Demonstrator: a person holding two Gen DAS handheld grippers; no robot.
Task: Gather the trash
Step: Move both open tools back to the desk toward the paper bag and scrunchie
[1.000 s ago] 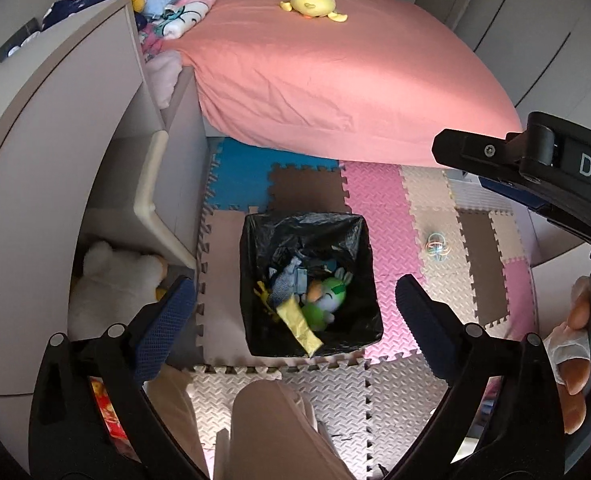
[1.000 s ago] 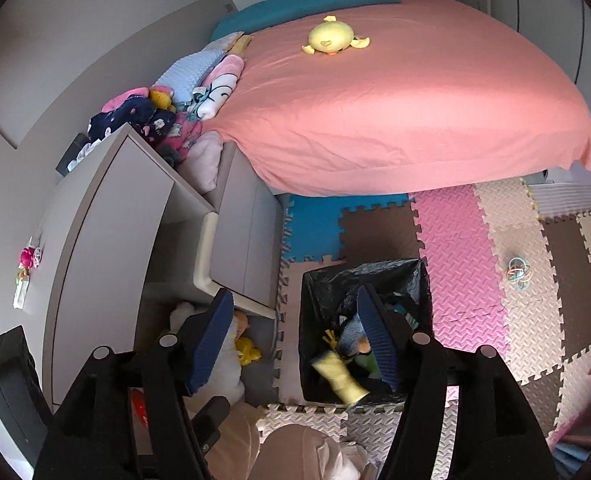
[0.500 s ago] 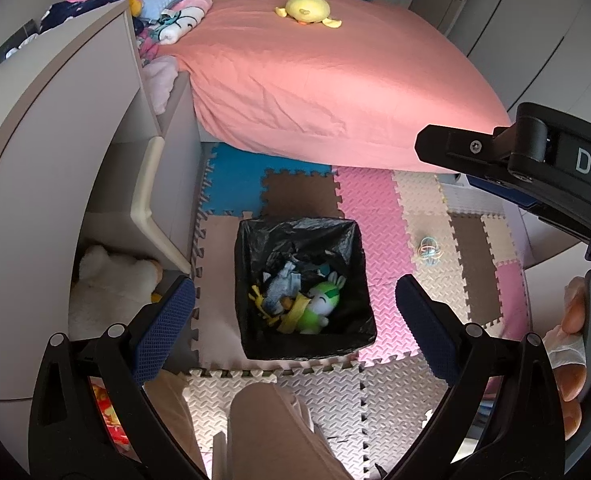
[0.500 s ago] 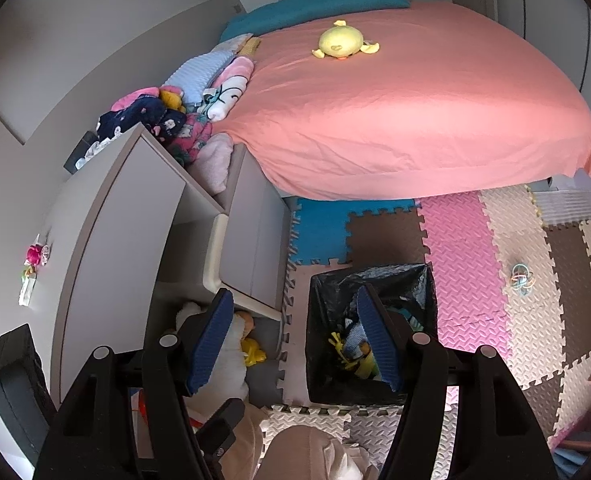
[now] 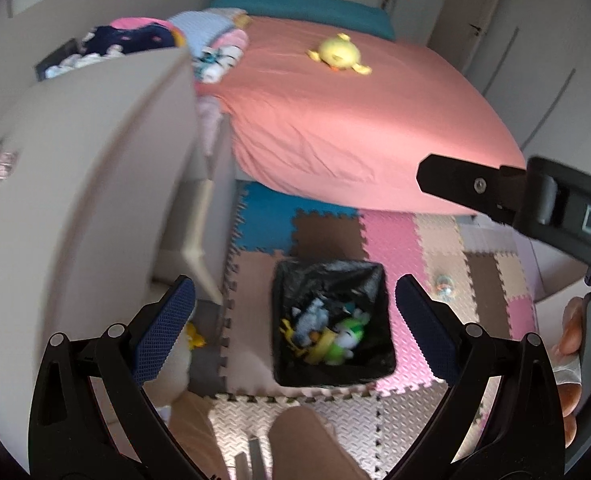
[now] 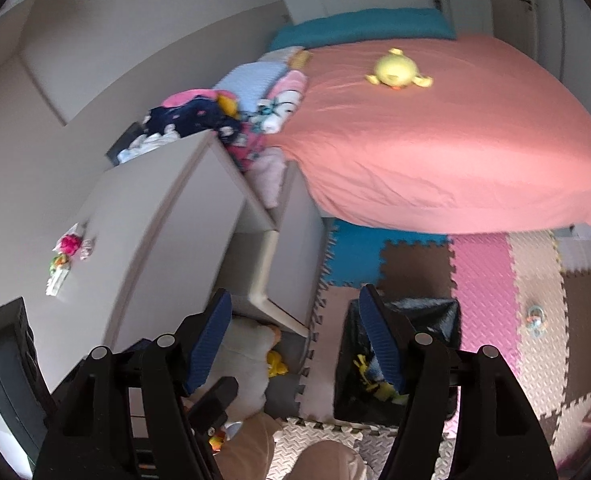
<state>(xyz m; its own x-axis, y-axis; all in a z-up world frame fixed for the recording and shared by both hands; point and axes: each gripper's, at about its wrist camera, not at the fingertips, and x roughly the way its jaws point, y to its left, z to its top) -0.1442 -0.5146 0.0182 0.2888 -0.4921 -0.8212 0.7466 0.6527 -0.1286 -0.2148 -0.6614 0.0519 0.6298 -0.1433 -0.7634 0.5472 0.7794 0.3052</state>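
The black bin (image 5: 331,324) stands on the floor mat (image 5: 399,240) near the bed (image 5: 355,120). It is full of small, soft, light bits. Its thin bag would be floppy and slippery, so I would pinch the top edge. Both the left tongs (image 5: 291,328) and the right tongs (image 6: 295,338) are apart and hold nothing.

The only lettering I can read is white "DA" on the black body of the right gripper (image 5: 575,216), out at three o'clock in the left wrist view; the picture's edge cuts the word off. Nothing else carries readable text.
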